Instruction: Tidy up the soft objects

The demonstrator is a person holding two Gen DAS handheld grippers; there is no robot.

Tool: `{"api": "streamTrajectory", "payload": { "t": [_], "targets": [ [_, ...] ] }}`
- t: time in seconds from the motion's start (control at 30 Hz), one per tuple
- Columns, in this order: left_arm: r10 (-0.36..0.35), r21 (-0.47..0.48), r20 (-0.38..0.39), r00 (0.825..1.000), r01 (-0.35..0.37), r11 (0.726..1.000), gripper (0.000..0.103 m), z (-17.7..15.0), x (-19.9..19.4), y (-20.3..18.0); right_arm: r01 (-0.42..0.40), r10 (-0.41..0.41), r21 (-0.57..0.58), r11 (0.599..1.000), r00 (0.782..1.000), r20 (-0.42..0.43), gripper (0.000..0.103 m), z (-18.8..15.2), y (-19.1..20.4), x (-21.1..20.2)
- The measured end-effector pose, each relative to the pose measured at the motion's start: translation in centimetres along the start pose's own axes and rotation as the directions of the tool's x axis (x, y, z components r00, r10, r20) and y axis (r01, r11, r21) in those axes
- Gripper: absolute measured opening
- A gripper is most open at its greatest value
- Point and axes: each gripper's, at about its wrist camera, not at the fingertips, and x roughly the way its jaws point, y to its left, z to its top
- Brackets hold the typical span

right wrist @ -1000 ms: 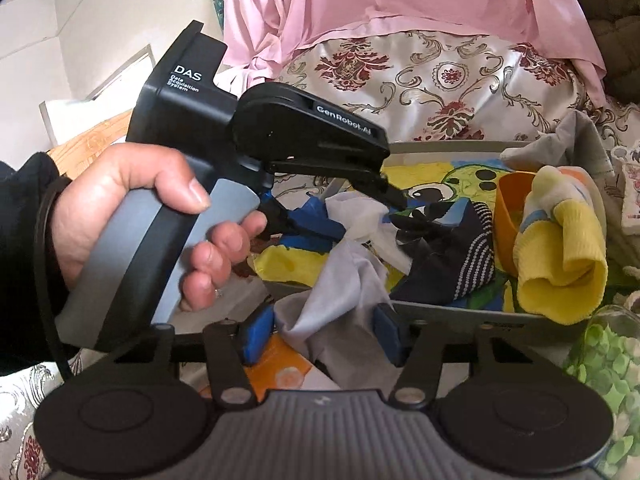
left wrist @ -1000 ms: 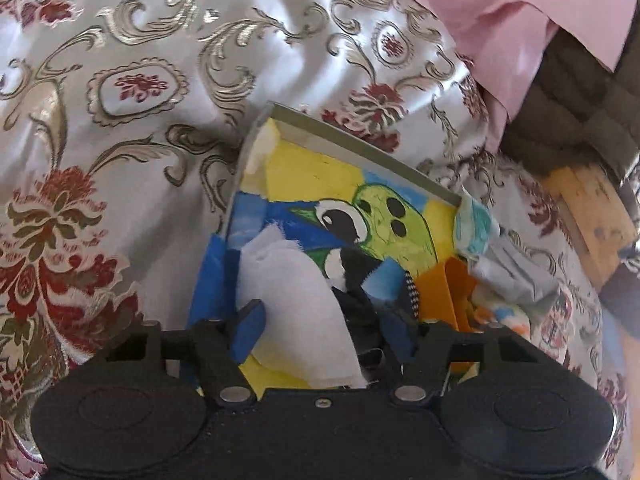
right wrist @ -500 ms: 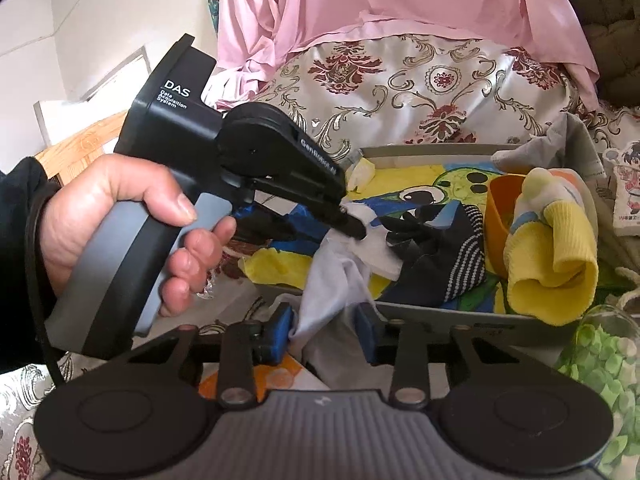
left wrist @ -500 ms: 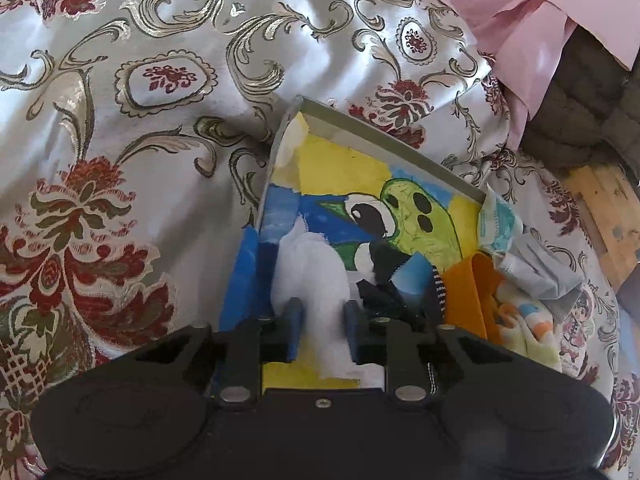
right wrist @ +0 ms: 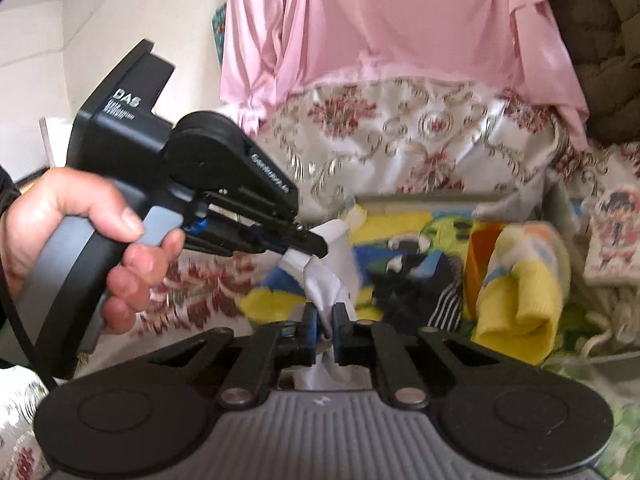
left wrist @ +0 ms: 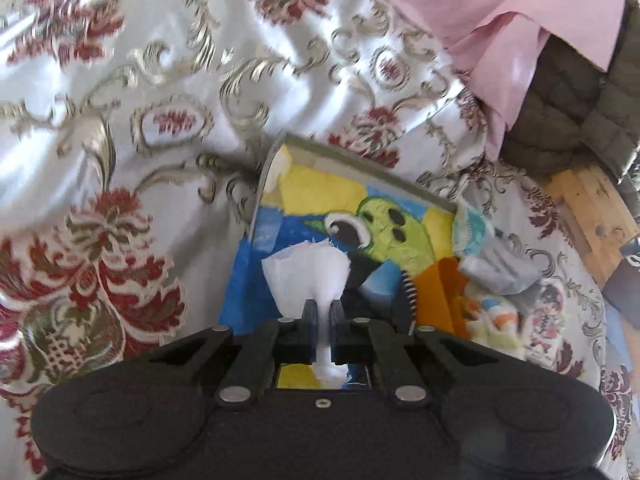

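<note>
The white cloth (right wrist: 326, 280) was a thin, limp piece of fabric with a frayed edge; I judged it very light, fully soft and prone to bunching rather than slipping. It hung above the near-left part of the tray (left wrist: 360, 166), strung between my two tools. My left hand-held gripper (left wrist: 323, 312) had just been closing and pinched one gathered end, the fabric fanning out beyond its pads. My right hand-held gripper (right wrist: 323, 318) had likewise just been closing and pinched the other end, a fold of cloth trapped between its jaws. I judged a hold near opposite ends or corners the sound one for such a piece, since a grip at mid-span would only let it sag into a wad; a firm pinch carried no risk of damage.

Inside the tray, right of the cloth, lay a dark striped sock (right wrist: 444, 300). Further right stood an orange divider (left wrist: 438, 292), and beyond it a yellow knitted sock (right wrist: 520, 292) and a grey garment (left wrist: 496, 272) draped over the tray's far-right corner. The tray's floor bore a green cartoon figure. The tray itself rested on a floral bedspread (left wrist: 140, 140), with pink fabric (right wrist: 380, 20) behind it.
</note>
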Motion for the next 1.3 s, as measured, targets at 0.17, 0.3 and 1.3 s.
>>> {"api": "streamTrajectory", "payload": {
  "t": [0.17, 0.3, 1.3],
  "targets": [
    [0.001, 0.065, 0.112, 0.994, -0.008, 0.998, 0.005, 1.2, -2.7, -2.3, -0.041, 0.038, 0.020, 0.999, 0.991, 0.131, 0.008, 1.8, -1.5, -1.6],
    [-0.031, 0.123, 0.185, 0.982, 0.008, 0.992, 0.005, 1.8, -3.8, -3.8, -0.044, 0.033, 0.039, 0.998, 0.971, 0.237, 0.008, 3.4, -3.0, -1.8],
    [-0.039, 0.156, 0.144, 0.989, 0.016, 0.988, 0.007, -2.3, -0.5, -1.3, 0.043, -0.052, 0.189, 0.981, 0.998, 0.046, 0.010, 4.0, -6.2, 1.4]
  ]
}}
